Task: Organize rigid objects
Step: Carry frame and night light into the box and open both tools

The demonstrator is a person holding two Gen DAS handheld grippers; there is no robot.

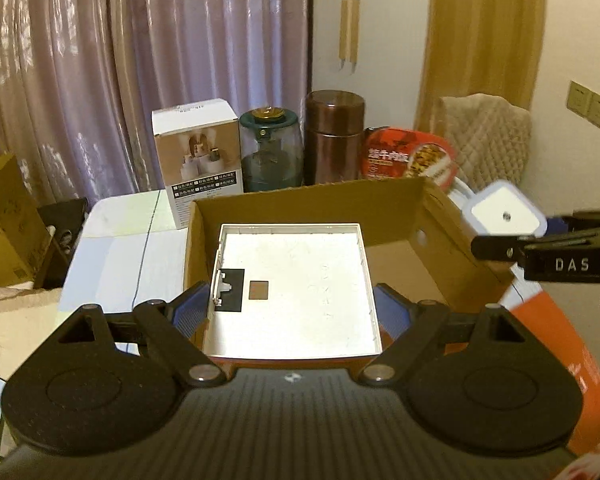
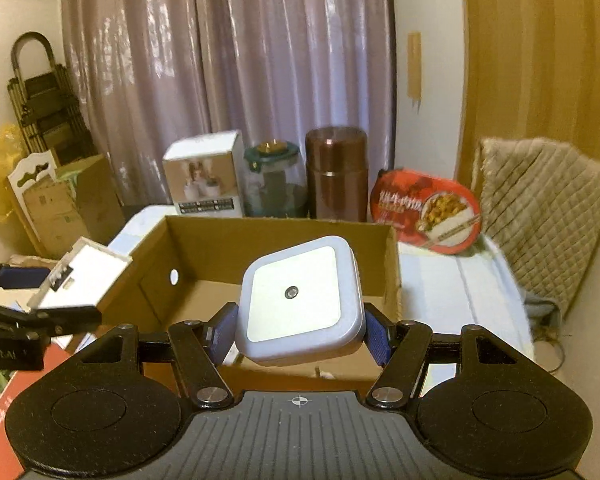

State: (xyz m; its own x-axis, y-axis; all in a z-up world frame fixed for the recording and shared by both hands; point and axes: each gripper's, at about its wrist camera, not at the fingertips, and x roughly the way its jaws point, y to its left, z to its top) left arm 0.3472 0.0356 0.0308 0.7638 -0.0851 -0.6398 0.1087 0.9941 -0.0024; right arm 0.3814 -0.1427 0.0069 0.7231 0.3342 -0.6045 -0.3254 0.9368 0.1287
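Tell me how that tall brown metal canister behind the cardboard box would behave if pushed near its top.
The canister stands upright, tall for its base, so a high push would probably tip rather than slide it. Its glossy metal wall looks rigid and likely slippery. The jar beside it could get knocked.

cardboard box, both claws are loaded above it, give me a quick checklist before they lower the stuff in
1. Left claw grips the white square tray: ok, fingers on both sides.
2. Right claw grips the night light: ok, though it sits tilted.
3. Cardboard box open on top: ok.
4. Box floor free for both items: cannot tell, the held items hide much of it.
5. Claws apart from each other: ok.
6. Brown flask and glass jar outside the box, behind it: ok.
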